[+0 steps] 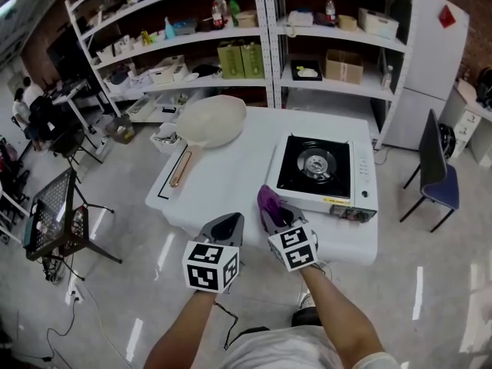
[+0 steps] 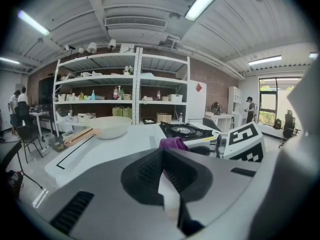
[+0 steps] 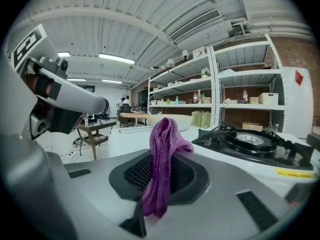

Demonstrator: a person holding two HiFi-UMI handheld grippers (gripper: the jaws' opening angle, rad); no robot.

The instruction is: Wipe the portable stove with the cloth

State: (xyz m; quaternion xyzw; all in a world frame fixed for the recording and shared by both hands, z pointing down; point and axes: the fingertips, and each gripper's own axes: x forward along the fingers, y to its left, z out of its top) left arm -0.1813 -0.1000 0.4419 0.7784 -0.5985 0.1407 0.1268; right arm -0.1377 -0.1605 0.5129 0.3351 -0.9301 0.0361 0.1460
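A portable stove with a black top and a round burner stands on the right part of the white table; the same stove lies just ahead to the right in the right gripper view. My right gripper is near the table's front edge, left of the stove's front corner, shut on a purple cloth. The cloth stands up bunched from between the jaws. My left gripper hovers beside it to the left, shut with nothing in it, its jaws pointing over the table.
A large white bowl sits at the table's far left, with a wooden-handled tool in front of it. White shelving full of boxes and bottles stands behind. A blue chair is at the right, a black stand at the left.
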